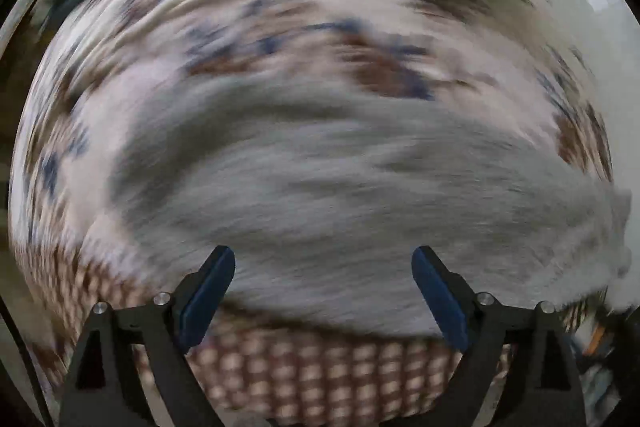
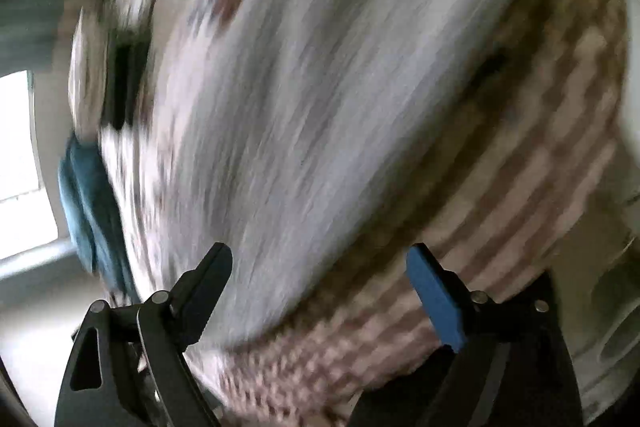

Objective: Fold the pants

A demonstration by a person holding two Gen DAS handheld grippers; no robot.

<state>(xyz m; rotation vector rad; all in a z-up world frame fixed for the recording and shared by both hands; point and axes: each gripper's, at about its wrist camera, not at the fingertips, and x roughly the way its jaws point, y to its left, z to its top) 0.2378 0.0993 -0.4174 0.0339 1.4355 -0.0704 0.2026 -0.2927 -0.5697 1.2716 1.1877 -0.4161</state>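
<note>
— Grey pants: location?
— Spread mid-bedspread, reaching its checked near edge. Heavily blurred.
— Tongs?
— Left gripper and right gripper both gape wide, empty.
— Handling?
— Judged soft, light, limp; pinch at hem or waistband edge.

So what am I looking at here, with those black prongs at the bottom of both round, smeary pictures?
Each picture comes from a camera fixed on a hand-held grasping tool; a person carries one in each hand. The prongs are its two fingers. One picture looks past the left tool, the other past the right tool. Both stand open with nothing between the fingers. Below lie grey pants, seen again in the right view, on a patterned cover. A teal cloth lies at the far edge. The smear is motion blur, so finer detail cannot be told.
</note>
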